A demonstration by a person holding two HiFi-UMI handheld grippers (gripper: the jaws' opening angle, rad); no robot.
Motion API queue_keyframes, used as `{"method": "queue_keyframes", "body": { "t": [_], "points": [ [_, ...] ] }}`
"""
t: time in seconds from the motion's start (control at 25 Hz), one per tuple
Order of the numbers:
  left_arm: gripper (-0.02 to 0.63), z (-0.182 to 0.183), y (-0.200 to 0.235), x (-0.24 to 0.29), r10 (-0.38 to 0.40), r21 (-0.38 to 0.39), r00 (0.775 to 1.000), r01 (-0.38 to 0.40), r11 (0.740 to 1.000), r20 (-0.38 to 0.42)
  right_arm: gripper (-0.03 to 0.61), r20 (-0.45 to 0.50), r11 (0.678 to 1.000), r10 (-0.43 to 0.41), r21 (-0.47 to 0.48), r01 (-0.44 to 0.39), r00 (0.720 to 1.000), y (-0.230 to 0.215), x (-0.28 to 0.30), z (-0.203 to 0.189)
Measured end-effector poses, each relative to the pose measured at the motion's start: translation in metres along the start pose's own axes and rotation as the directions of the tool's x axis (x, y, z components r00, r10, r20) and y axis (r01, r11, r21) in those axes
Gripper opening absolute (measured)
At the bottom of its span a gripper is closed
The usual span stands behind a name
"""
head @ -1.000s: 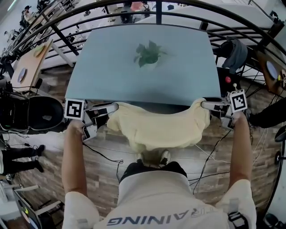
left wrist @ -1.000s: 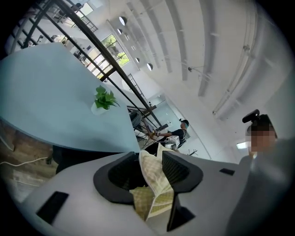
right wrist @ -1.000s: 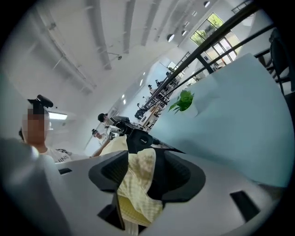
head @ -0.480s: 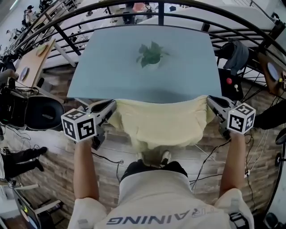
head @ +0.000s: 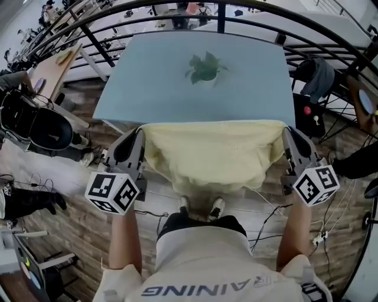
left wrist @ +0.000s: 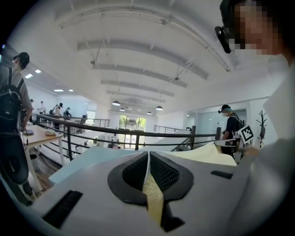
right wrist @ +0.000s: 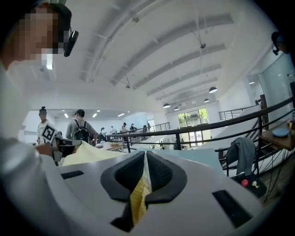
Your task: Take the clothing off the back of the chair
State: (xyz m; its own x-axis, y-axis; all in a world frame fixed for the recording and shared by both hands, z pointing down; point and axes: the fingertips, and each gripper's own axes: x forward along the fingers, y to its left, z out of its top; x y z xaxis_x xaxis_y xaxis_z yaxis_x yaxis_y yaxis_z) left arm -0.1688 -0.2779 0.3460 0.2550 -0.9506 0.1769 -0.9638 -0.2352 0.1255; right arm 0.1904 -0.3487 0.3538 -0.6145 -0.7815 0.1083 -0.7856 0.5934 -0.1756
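Note:
A pale yellow garment (head: 215, 150) hangs stretched between my two grippers in the head view, in front of the blue-grey table (head: 177, 71). The chair back beneath it is hidden by the cloth. My left gripper (head: 140, 131) is shut on the garment's left edge. In the left gripper view the yellow cloth (left wrist: 153, 196) is pinched between the shut jaws of that left gripper (left wrist: 147, 162). My right gripper (head: 286, 131) is shut on the garment's right edge. The yellow cloth (right wrist: 137, 196) likewise shows between the pressed jaws of the right gripper (right wrist: 145, 162) in its own view.
A small green plant (head: 205, 66) sits on the table. A black railing (head: 195, 7) curves behind it. A black office chair (head: 44, 130) stands at the left, another chair with a grey garment (head: 319, 76) at the right. Cables (head: 269, 221) lie on the wooden floor.
Both grippers closed on the garment's edges, rolled upright and rose. The cloth now hangs flat and stretched between them, higher than before.

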Motion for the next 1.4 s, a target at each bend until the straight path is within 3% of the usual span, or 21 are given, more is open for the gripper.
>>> {"method": "queue_keyframes", "body": {
  "t": [0.28,0.44,0.64,1.0,1.4],
  "points": [
    [0.043,0.013,-0.018,-0.021,0.027,0.008,0.995,-0.027,1.0,0.091,0.034,0.131,1.0,0.0,0.026,-0.003,0.991,0.012,-0.034,0.019],
    [0.043,0.013,-0.021,-0.043,0.0,0.04,0.991,-0.006,0.999,0.132,0.034,0.176,0.997,-0.065,0.045,0.057,0.982,0.032,-0.058,0.015],
    [0.043,0.003,-0.021,-0.078,-0.084,0.052,0.985,0.077,0.996,0.149,0.034,0.227,0.987,-0.159,0.05,0.152,0.961,0.07,-0.1,0.005],
    [0.043,-0.003,-0.021,-0.159,-0.197,0.11,0.968,0.182,0.977,0.155,0.034,0.238,0.966,-0.257,0.091,0.242,0.937,0.149,-0.169,-0.022],
    [0.043,-0.016,-0.018,-0.222,-0.196,0.104,0.971,0.183,0.978,0.135,0.034,0.186,0.965,-0.262,0.078,0.252,0.947,0.205,-0.209,-0.036]
  ]
}}
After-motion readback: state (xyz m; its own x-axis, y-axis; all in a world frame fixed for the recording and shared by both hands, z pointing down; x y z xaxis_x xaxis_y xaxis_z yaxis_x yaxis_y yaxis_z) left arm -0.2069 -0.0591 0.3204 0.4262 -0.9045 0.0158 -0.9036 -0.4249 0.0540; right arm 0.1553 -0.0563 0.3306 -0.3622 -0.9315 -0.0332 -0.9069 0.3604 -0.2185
